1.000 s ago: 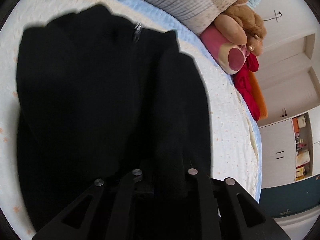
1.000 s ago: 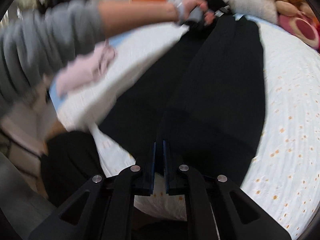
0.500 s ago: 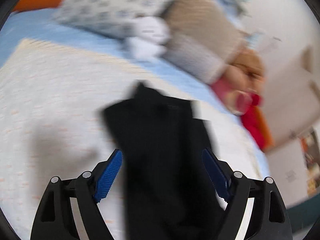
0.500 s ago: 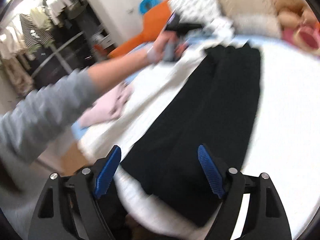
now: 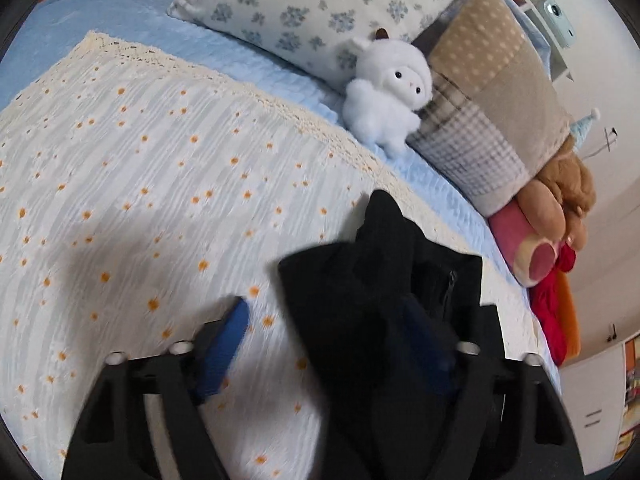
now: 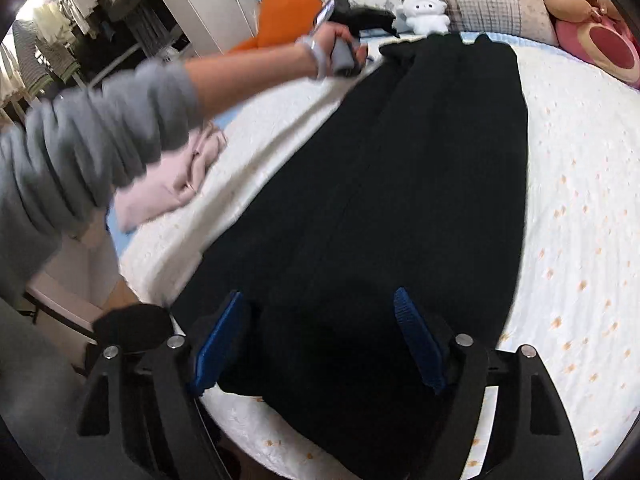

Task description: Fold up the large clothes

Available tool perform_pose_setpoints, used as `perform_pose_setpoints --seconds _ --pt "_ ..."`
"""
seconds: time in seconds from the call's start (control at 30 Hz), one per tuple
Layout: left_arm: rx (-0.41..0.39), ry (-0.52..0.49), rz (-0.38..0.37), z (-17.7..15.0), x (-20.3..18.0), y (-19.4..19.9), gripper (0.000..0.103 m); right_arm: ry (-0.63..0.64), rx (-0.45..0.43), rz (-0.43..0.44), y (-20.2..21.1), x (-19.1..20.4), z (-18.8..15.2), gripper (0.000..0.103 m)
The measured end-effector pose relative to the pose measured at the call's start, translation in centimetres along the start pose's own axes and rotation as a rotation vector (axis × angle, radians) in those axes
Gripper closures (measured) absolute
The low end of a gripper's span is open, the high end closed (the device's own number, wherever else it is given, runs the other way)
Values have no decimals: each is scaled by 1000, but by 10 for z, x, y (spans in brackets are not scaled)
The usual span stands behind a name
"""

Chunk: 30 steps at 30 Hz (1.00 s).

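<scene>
Since 1.0 s ago both claws have let go of the black garment [image 6: 400, 184] and spread apart. Left claw [image 5: 324, 344]: blue pads wide, low over the garment's top end, near the white plush toy [image 5: 386, 108] and pillows [image 5: 320, 12]. Right claw [image 6: 320, 340]: pads wide, above the garment's near end, holding nothing. Garment lies lengthwise, flat on the bedspread [image 6: 580, 200]. Pink cloth [image 6: 172, 184] lies at the bed's left edge.
</scene>
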<state>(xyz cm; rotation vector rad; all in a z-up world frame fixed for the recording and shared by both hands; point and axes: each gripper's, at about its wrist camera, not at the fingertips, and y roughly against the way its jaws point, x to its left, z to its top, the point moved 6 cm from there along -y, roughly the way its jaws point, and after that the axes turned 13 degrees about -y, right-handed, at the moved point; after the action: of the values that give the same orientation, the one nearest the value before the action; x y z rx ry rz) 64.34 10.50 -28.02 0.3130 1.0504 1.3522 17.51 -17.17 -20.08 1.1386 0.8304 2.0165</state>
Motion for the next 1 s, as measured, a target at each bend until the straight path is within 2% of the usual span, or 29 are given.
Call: perform_pose_setpoints --seconds 0.07,0.1,0.13,0.23,0.3,0.43,0.5,0.67,0.8,0.87,0.9,0.93,1.0 --pt "14 -3 21 -1 -1 1 63 3 3 -8 -4 0 -4 23" --pt "32 -11 44 -1 -2 -3 83 -6 -1 5 -4 -2 -2 23" --pt "42 -22 97 -1 -2 -4 86 -22 -11 32 -1 -3 0 23" --pt "39 -22 171 3 -8 -3 88 -50 -11 61 -2 -9 -2 24" --pt "38 -94 266 15 -23 5 90 -60 -14 80 1 -10 -2 23" --pt "27 -264 337 40 -72 16 90 -63 -13 89 4 -13 -1 22" --pt "29 -316 323 47 -100 9 90 -52 -14 76 4 -12 -1 23" --pt "76 -360 318 34 -128 -33 90 -6 -5 2 -2 -10 -3 23" --pt "156 -346 270 2 -121 -73 90 30 6 -39 -6 -6 -6 23" --pt "143 -353 252 -4 -120 -76 90 27 15 -40 -8 -8 -7 22" --pt "134 -354 233 -3 -119 -73 87 25 18 -40 -9 -8 -7 22" --pt "137 -339 209 -1 -119 -67 75 24 19 -40 -9 -9 -7 22" --pt "114 -324 155 7 -122 -41 56 24 22 -42 -10 -9 -7 21"
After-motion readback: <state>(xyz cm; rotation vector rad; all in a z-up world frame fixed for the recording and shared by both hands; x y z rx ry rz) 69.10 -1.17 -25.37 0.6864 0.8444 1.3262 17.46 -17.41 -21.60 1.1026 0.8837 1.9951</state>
